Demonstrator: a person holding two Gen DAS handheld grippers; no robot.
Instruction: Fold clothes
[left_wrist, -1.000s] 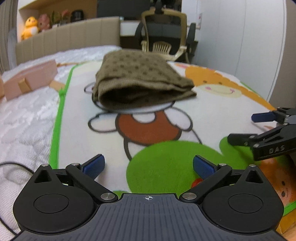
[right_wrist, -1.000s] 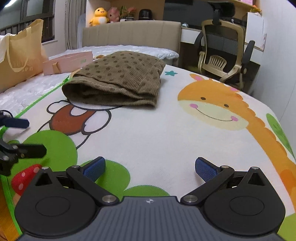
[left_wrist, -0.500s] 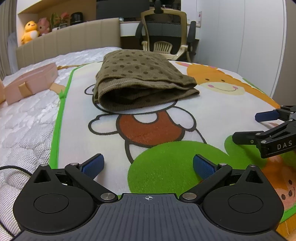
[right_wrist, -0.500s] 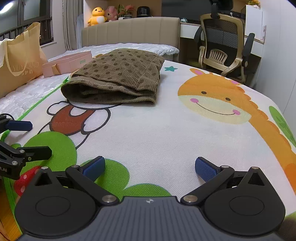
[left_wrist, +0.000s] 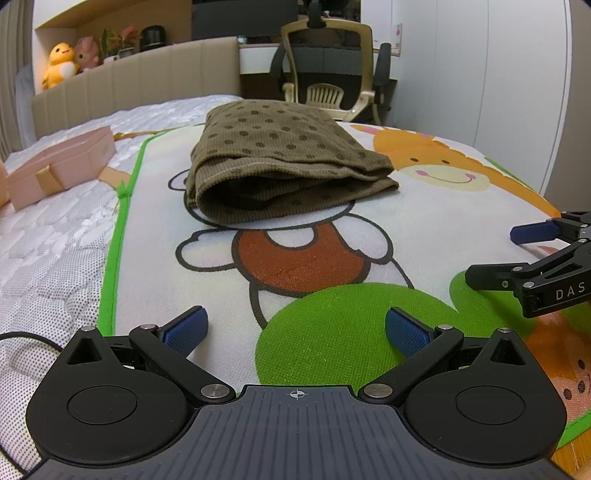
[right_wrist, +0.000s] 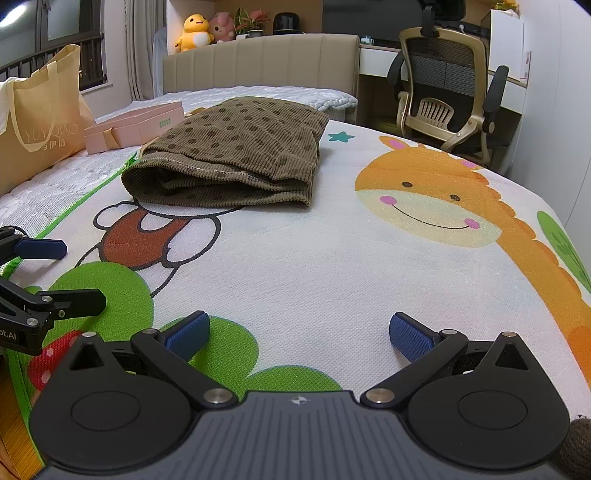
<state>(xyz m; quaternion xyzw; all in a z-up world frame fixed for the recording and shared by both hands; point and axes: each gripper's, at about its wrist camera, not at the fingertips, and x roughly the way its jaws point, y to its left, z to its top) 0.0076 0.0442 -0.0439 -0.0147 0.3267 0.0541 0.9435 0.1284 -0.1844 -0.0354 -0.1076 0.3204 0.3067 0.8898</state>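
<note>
Garment (left_wrist: 280, 158) lies folded, long axis running away, open end nearer — both grippers' jaws wide, empty.

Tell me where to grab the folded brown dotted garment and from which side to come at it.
Take the brown garment by its near open edge, where the stitched hem layers gape toward the cameras. Come in low from the front, one set of tongs near each near corner. The left tongs and right tongs are both open and empty, so a finger could probably slip under the stack.
</note>
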